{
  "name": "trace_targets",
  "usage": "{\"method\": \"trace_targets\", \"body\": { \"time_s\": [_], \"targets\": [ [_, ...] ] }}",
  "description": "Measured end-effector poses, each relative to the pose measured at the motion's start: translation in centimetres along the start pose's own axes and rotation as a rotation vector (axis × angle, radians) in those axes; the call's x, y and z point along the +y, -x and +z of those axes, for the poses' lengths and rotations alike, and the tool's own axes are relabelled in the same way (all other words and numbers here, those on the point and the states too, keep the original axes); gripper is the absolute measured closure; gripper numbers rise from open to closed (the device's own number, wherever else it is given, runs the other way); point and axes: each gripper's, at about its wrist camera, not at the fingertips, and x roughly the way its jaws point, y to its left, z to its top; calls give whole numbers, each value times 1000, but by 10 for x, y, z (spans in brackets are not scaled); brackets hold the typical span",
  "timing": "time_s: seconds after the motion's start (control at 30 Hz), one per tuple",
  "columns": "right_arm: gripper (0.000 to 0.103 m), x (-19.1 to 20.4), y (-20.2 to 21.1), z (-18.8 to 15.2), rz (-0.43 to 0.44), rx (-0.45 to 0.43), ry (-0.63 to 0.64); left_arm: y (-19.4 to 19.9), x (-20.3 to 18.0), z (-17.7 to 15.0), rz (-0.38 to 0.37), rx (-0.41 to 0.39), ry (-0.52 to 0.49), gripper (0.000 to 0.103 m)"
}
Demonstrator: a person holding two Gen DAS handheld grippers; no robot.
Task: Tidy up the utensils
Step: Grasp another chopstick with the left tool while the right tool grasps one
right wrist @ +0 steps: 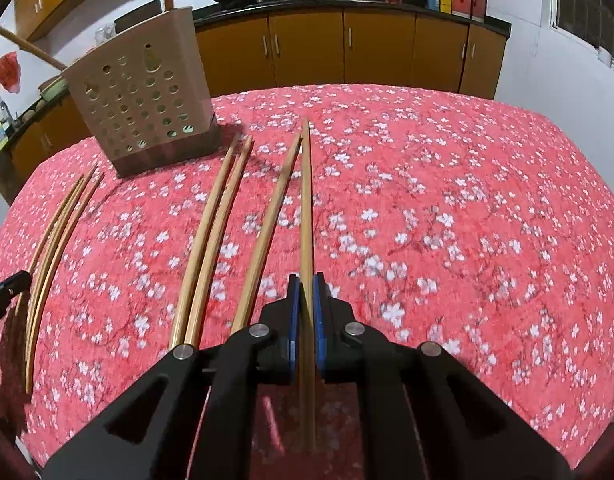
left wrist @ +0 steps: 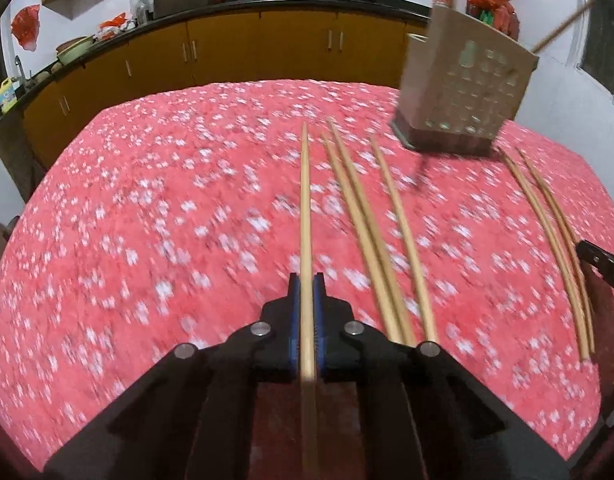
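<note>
My left gripper is shut on a bamboo chopstick that points forward over the red floral table. Three loose chopsticks lie just right of it and two more lie further right. The perforated beige utensil holder stands at the far right with wooden sticks in it. My right gripper is shut on another chopstick. Three chopsticks lie left of it, and a further group lies at the far left. The holder stands at the back left in the right wrist view.
The red floral tablecloth covers the table. Orange kitchen cabinets with a black counter, woks and bottles run behind it. The other gripper's black tip shows at the right edge of the left wrist view and the left edge of the right wrist view.
</note>
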Motion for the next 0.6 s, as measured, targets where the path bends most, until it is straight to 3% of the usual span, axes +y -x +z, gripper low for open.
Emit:
{"method": "trace_targets", "body": {
  "time_s": [0.27,0.6],
  "targets": [
    [95,-5,-18,21,-8,-9,-35,-10,25,15,-16,-13,78,95],
    [95,-6,-17,20,-11,-10,-34,-9,28,15,-42,-13,100,93]
  ]
}}
